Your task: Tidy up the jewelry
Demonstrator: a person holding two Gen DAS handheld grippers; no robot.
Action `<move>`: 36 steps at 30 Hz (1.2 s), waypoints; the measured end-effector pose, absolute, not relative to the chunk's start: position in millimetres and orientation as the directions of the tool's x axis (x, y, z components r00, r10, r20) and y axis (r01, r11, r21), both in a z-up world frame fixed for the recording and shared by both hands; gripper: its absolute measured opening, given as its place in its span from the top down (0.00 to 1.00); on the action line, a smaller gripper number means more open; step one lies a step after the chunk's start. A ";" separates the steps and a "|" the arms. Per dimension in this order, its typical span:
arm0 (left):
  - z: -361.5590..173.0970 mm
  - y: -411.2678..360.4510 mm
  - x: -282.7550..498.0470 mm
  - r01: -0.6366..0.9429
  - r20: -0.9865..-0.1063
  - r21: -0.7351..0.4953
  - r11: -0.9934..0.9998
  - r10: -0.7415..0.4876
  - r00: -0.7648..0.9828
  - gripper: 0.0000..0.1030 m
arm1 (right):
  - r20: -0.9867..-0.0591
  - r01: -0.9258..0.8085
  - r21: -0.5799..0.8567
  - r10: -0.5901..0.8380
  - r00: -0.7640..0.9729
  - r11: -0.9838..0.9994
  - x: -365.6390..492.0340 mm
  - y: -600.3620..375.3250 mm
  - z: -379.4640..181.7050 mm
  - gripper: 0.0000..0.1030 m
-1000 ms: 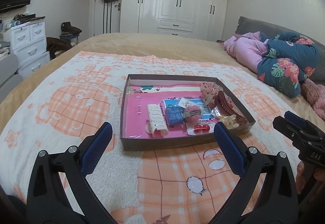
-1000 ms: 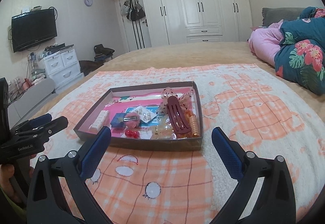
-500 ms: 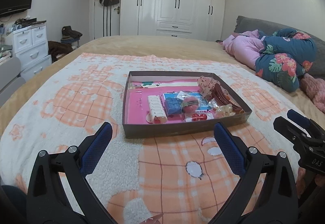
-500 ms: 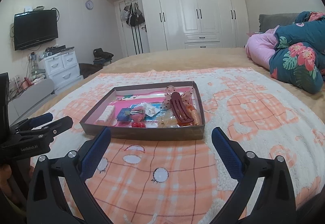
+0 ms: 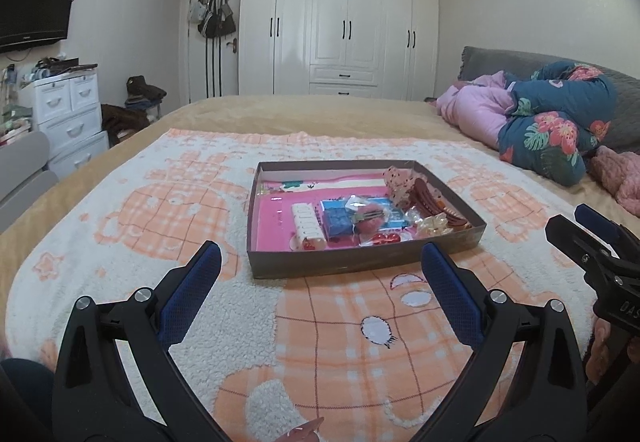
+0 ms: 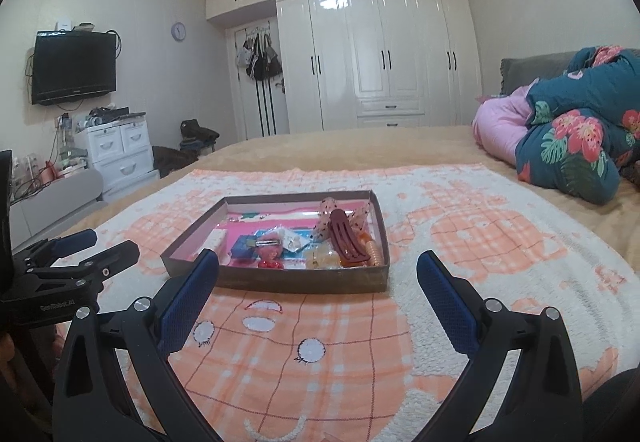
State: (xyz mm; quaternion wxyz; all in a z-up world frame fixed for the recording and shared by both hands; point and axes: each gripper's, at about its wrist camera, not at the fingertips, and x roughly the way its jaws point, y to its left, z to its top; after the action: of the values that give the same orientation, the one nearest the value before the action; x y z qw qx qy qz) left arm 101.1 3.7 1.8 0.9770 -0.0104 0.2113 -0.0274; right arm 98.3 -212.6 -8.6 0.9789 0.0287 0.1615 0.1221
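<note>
A shallow brown box (image 5: 360, 262) with a pink floor sits on the blanket; it also shows in the right wrist view (image 6: 304, 280). In it lie a white clip (image 5: 306, 219), a blue card (image 5: 338, 222), red beads (image 5: 386, 239), a dark red hair claw (image 6: 347, 238) and a dotted bow (image 5: 398, 181). My left gripper (image 5: 320, 276) is open and empty, just short of the box's near wall. My right gripper (image 6: 318, 284) is open and empty, also before the near wall. Each gripper shows in the other's view, left one (image 6: 76, 262), right one (image 5: 592, 238).
The box rests on a white and orange fleece blanket (image 5: 160, 209) over a tan bed. A folded pink and floral quilt (image 5: 540, 121) lies at the right. White drawers (image 5: 68, 109) and a wardrobe (image 5: 344, 29) stand beyond the bed.
Both grippers have drawn back and tilted up, so the box sits lower and farther in both views. Both stay open and empty.
</note>
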 end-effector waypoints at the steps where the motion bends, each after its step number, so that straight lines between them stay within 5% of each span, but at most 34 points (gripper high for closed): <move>1: 2.9 4.6 97.8 0.052 -0.404 -0.036 0.998 -0.062 0.913 0.11 | -0.301 -0.228 0.094 0.246 0.921 0.969 96.2 -213.4 -8.0 0.06; 36: 0.3 18.2 50.2 0.039 -0.380 -0.066 0.997 -0.061 0.923 0.11 | -0.230 -0.241 0.024 0.240 0.943 0.970 28.1 -202.4 -18.4 0.06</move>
State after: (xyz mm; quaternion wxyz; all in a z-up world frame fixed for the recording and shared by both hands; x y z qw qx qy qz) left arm 50.2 18.2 0.3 0.9801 -0.0288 0.1945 -0.0255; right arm 28.1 -202.4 -18.4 0.9857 -0.0021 0.1164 0.1218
